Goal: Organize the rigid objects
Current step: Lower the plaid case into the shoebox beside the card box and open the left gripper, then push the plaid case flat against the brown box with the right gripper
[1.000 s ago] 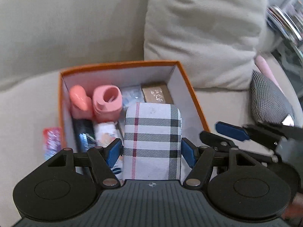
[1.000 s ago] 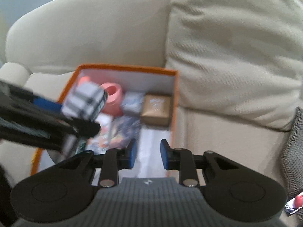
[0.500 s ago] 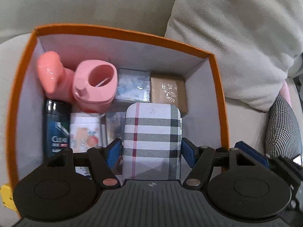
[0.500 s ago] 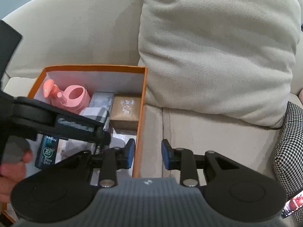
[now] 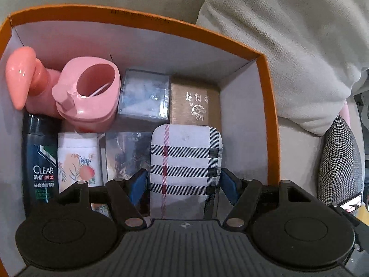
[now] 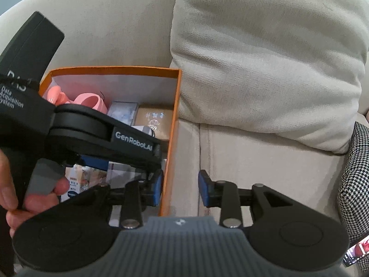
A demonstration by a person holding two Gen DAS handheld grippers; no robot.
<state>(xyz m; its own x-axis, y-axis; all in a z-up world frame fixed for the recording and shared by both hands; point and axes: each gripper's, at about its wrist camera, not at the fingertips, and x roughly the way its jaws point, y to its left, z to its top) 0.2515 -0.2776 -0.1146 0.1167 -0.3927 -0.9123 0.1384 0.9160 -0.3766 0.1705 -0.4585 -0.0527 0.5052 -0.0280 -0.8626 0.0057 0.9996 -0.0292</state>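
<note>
My left gripper (image 5: 184, 184) is shut on a plaid case (image 5: 185, 161), white with black and red stripes, and holds it inside the orange box (image 5: 268, 106) near its right wall. The box holds a pink cup (image 5: 92, 92), a clear plastic box (image 5: 144, 94), a brown box (image 5: 196, 101), a Clear shampoo bottle (image 5: 41, 161) and a white peach-print bottle (image 5: 78, 159). My right gripper (image 6: 181, 190) is open and empty, with its fingers astride the box's right wall (image 6: 171, 138).
The box sits on a beige sofa seat (image 6: 265, 161). A large beige cushion (image 6: 265, 57) leans just right of the box. A houndstooth cushion (image 5: 339, 161) lies further right. The left gripper's body (image 6: 92, 133) and the hand holding it fill the left of the right wrist view.
My left gripper has carried the plaid case forward and down into the box. My right gripper has shifted right, from over the box to its right wall.
</note>
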